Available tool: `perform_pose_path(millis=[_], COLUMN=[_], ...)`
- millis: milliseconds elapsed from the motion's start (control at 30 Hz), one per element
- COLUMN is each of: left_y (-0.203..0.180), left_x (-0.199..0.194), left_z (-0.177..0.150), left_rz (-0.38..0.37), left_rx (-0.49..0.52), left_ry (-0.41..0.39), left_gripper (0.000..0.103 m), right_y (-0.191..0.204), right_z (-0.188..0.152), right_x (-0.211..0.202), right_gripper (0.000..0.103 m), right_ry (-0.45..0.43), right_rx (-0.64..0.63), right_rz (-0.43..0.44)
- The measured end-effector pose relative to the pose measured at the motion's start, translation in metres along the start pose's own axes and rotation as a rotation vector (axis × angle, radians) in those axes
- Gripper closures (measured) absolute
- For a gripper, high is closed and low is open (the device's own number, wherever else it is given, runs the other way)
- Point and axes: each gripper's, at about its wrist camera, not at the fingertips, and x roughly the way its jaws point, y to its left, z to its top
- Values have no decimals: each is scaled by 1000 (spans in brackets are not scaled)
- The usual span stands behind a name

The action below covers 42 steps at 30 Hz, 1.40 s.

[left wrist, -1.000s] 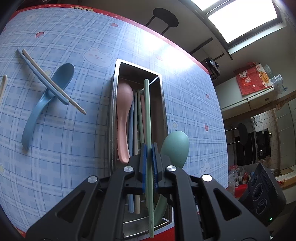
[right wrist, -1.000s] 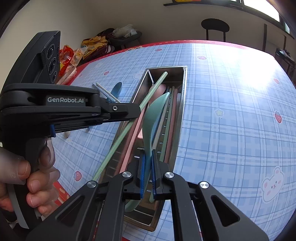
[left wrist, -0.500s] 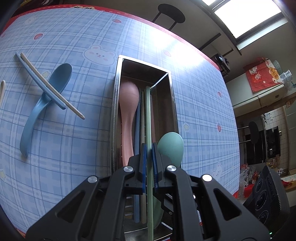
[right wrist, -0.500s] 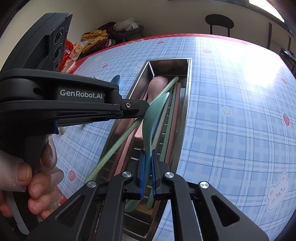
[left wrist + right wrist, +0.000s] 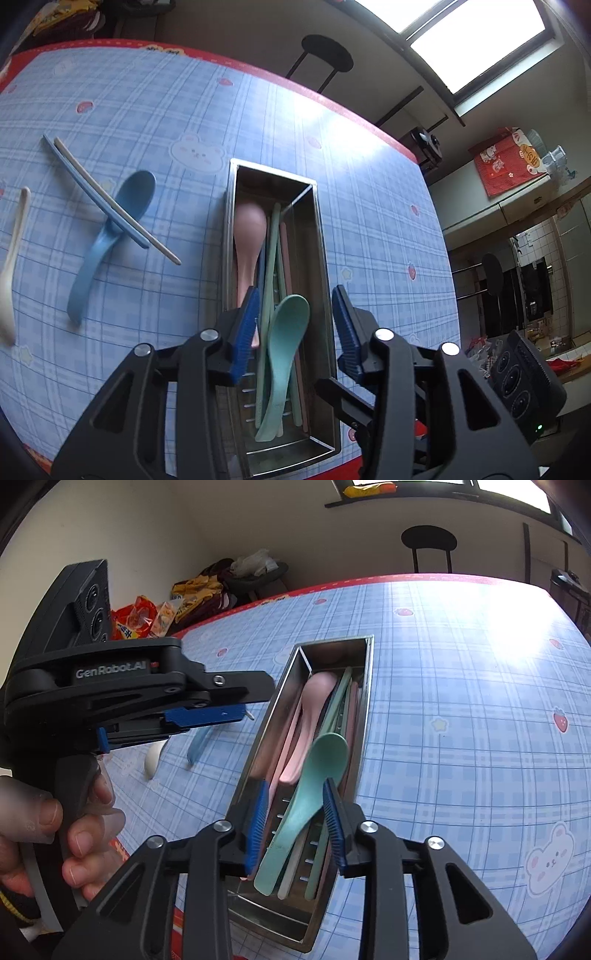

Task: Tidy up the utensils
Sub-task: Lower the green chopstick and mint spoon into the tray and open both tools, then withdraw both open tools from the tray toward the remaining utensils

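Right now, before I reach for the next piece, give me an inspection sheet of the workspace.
Surface: blue plaid tablecloth with red edge, sun glare at the far side.
Job's things: steel tray holds green spoon, pink spoon and several chopsticks. On the cloth: blue spoon with two chopsticks lying across it, cream spoon.
Clutter: snack bags beyond the table.
Grippers: left gripper and right gripper both over the tray, jaws just opened, gripping nothing.
Cables: nothing seen.
Surroundings: black stool, window, a person's hand on the left gripper's handle.
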Motion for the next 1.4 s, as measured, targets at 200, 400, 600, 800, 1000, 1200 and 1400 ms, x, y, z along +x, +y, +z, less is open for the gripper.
perform_pose_path(millis=[200,400,600,800,1000,1200,1400], left_y=[20,52,92,133,174,193,218], left_x=[-48,-84,-100,-114,-126,-136,-133], left_z=[1,-17,-37,-47,-41,-37,-31], left_rz=[64,168,274,325,349,305,238], left_rx=[35,65,49,36,19,72,99], left_ry=[-110,-167,-155,-152,-145,-124,-85], left_gripper=[16,6,6,6,6,6,6], right_y=[0,11,28,35,47,72,104], right_z=[-5,-11,-15,-16,-3,12,23], right_x=[-19,-27,-22,-9,2,23,57], right_gripper=[32,6,6,6,6,6,6], right_ry=[-55,-75,-61,-28,-27,9,80], right_rx=[31,25,-40,-63,-34,-16,-20], right_rz=[-8,-29,-104,-162,-186,-136,-142])
